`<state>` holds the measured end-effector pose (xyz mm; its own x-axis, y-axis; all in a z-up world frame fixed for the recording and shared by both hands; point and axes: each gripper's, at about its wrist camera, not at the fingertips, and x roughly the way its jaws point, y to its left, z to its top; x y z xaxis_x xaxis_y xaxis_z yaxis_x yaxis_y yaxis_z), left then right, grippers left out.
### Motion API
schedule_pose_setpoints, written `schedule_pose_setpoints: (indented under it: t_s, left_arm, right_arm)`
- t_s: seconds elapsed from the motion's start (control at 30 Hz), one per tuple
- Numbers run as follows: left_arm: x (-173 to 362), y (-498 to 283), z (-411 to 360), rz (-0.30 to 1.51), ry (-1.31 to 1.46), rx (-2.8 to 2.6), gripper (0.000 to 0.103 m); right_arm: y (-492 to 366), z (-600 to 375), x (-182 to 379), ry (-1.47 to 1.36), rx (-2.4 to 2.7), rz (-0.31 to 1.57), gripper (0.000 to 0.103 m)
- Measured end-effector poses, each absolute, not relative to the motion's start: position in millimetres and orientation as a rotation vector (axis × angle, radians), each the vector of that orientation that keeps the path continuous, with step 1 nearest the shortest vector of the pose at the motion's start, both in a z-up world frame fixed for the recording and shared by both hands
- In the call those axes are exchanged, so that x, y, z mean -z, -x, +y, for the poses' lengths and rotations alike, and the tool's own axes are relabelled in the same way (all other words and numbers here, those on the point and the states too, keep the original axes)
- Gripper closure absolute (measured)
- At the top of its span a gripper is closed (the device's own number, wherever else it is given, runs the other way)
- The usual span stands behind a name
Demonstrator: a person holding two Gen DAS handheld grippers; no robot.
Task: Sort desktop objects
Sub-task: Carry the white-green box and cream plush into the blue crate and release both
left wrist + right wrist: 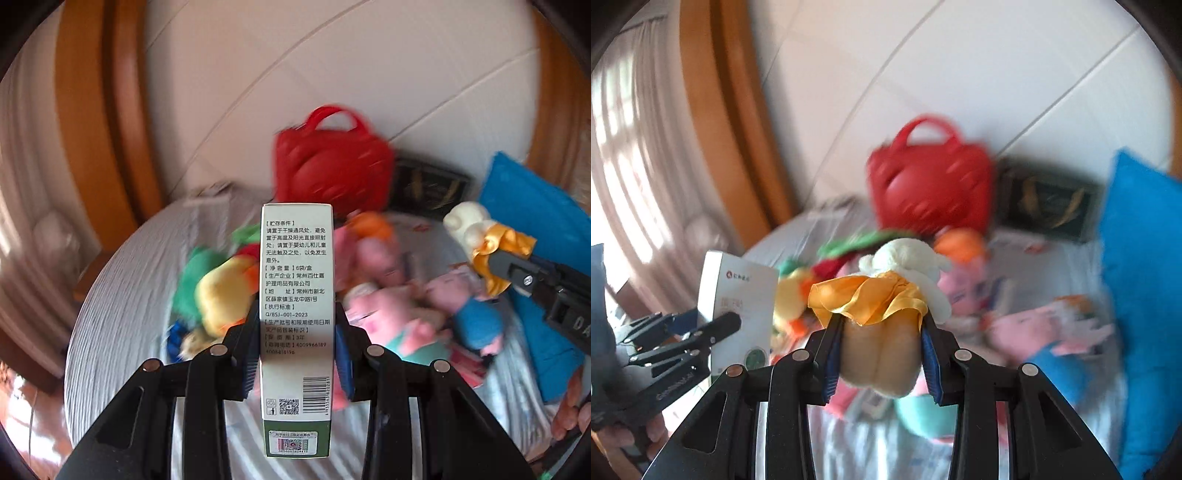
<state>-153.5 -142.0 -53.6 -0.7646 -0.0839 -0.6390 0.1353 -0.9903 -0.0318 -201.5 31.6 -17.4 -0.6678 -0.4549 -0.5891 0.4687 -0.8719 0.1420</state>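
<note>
Both claws loaded, lifted above the toy pile. Left claw [297, 347] pinches an upright white box [296, 295]; right claw [882, 354] grips a cream plush toy [886, 314] with a yellow bow. Step: carrying. Next, likely: box and toy each need a separate spot on the striped worktop [125, 295].

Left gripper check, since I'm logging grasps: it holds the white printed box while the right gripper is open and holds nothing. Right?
Not quite. The left gripper does hold the white box, but the right wrist view shows the right gripper shut on a plush toy with a yellow ribbon.
</note>
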Motion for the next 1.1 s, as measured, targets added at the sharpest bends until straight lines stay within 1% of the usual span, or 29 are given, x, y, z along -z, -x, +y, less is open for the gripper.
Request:
schedule_pose_setpoints:
  t_s: [0.2,0.4,0.53,0.8,0.9,1.0,1.1]
  left_arm:
    - [17.4,157.3,-49.6,0.049,-0.953,3.049,0.069]
    - [-23.0,161.5,58.3,-0.012,-0.887,3.258,0.069]
    - [-47.4,157.8,127.7,-0.056,-0.829,3.376,0.069]
    - [-84.0,146.9,243.8,-0.133,-0.721,3.511,0.069]
    - [-87.4,143.4,279.9,-0.215,-0.654,3.495,0.069]
    - [-90.4,147.9,305.7,-0.195,-0.750,3.548,0.069]
    - [-89.7,150.2,331.8,-0.257,-0.740,3.531,0.069]
  right_arm:
    - [165.4,139.3,-31.3,-0.713,2.717,-0.032,0.067]
    - [129.8,249.2,-68.6,-0.601,2.910,-0.098,0.066]
    - [109.9,320.4,-83.0,-0.552,3.041,-0.126,0.066]
    - [97.5,441.0,-88.2,-0.551,3.222,-0.128,0.066]
    - [101.7,472.8,-83.4,-0.574,3.244,-0.129,0.066]
    - [103.6,496.1,-78.4,-0.603,3.255,-0.134,0.066]
    - [104.7,522.0,-71.0,-0.626,3.249,-0.148,0.066]
